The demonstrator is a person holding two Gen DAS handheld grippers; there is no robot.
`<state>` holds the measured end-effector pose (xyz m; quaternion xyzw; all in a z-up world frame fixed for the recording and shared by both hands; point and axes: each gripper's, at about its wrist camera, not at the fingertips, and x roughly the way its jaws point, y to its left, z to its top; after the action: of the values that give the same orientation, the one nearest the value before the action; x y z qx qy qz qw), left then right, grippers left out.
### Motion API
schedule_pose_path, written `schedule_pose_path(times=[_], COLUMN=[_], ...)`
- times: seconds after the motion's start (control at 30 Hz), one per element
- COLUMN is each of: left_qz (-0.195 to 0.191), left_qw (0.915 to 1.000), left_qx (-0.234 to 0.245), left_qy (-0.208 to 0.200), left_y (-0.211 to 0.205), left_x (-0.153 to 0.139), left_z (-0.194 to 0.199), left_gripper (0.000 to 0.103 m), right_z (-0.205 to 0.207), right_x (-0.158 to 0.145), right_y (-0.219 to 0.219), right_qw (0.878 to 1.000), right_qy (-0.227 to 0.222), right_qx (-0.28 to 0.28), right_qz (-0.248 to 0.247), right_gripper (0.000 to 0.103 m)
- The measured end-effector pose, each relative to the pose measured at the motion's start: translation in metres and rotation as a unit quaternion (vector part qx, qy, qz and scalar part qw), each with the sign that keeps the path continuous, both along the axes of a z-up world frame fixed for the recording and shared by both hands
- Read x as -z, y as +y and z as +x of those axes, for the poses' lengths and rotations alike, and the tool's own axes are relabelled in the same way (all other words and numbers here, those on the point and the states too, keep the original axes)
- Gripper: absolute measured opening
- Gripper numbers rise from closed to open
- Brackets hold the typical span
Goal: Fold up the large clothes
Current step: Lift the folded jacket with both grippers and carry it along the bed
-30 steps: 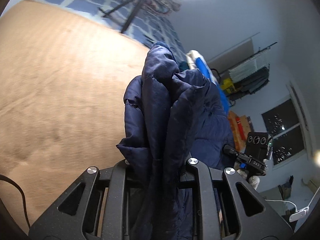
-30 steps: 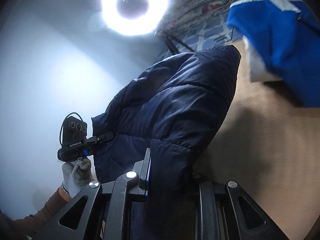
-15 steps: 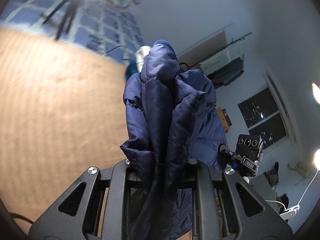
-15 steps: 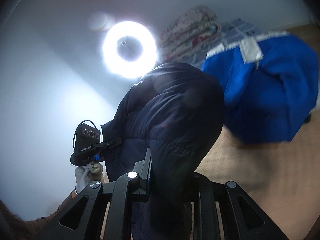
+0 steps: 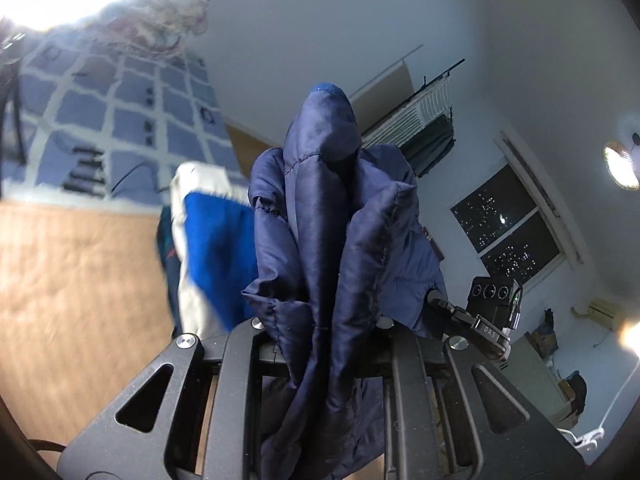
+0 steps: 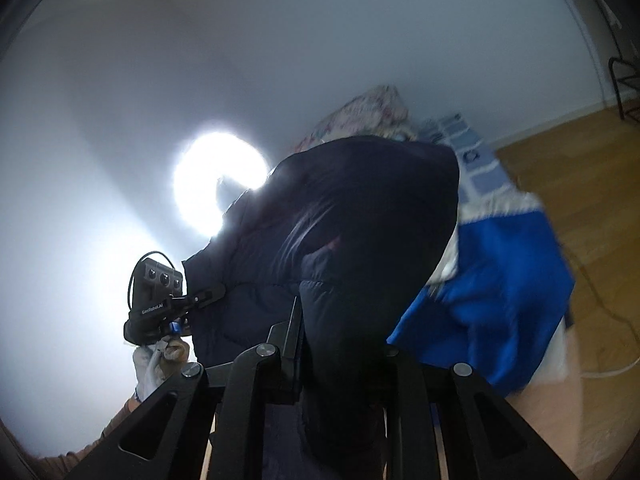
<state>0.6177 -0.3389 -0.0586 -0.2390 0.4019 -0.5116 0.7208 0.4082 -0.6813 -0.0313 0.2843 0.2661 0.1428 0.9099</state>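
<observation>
While both grippers pinch it aloft, the navy quilted puffer jacket [image 5: 328,240], bunched in left gripper [image 5: 320,344] and right gripper [image 6: 344,364], looks soft, light, slippery; edges and seams seem the surest hold.

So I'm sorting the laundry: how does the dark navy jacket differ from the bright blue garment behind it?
The navy jacket is dark, quilted and puffy; the blue garment is bright blue with white parts and looks flatter. The jacket is bunched in the left gripper and the right gripper, while the blue garment lies on the tan surface, held by nothing. Both are large pieces of clothing, not yet folded.
</observation>
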Motion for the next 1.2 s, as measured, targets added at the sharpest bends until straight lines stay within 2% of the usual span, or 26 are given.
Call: schedule_pose_path(times=[0.3,0.53,0.6,0.7,0.8,0.87,0.93,1.0,1.1,1.2], left_qz=[-0.014,-0.008,0.007,0.054,0.091,0.110,0.129,0.153,0.174,0.192], left_qw=[0.9999,0.9996,0.9993,0.9979,0.9952,0.9932,0.9907,0.9869,0.9827,0.9782], left_qx=[0.000,-0.013,-0.020,-0.034,-0.037,-0.039,-0.041,-0.045,-0.052,-0.052], left_qy=[0.004,0.025,0.030,0.014,0.004,0.004,-0.006,-0.024,-0.037,-0.058], left_y=[-0.055,-0.070,-0.071,-0.079,-0.087,-0.091,-0.096,-0.100,-0.109,-0.118], left_x=[0.015,0.050,0.061,0.077,0.091,0.099,0.102,0.106,0.110,0.111], left_z=[0.044,0.071,0.078,0.088,0.095,0.098,0.100,0.099,0.098,0.096], left_gripper=[0.015,0.015,0.015,0.015,0.016,0.018,0.026,0.028,0.030,0.031], right_z=[0.046,0.083,0.099,0.116,0.135,0.145,0.151,0.157,0.162,0.164], right_x=[-0.003,0.021,0.030,0.044,0.058,0.069,0.078,0.089,0.100,0.108], right_y=[-0.055,-0.071,-0.076,-0.073,-0.069,-0.071,-0.072,-0.074,-0.080,-0.079], right_qw=[0.999,0.997,0.997,0.994,0.986,0.982,0.978,0.973,0.970,0.965], right_qy=[-0.003,0.022,0.034,0.063,0.101,0.118,0.131,0.146,0.151,0.160], right_qx=[0.041,0.065,0.067,0.075,0.084,0.092,0.101,0.114,0.128,0.136], right_qz=[-0.017,-0.025,-0.031,-0.056,-0.103,-0.114,-0.129,-0.138,-0.138,-0.160], right_gripper=[0.016,0.016,0.016,0.016,0.019,0.020,0.023,0.028,0.029,0.030])
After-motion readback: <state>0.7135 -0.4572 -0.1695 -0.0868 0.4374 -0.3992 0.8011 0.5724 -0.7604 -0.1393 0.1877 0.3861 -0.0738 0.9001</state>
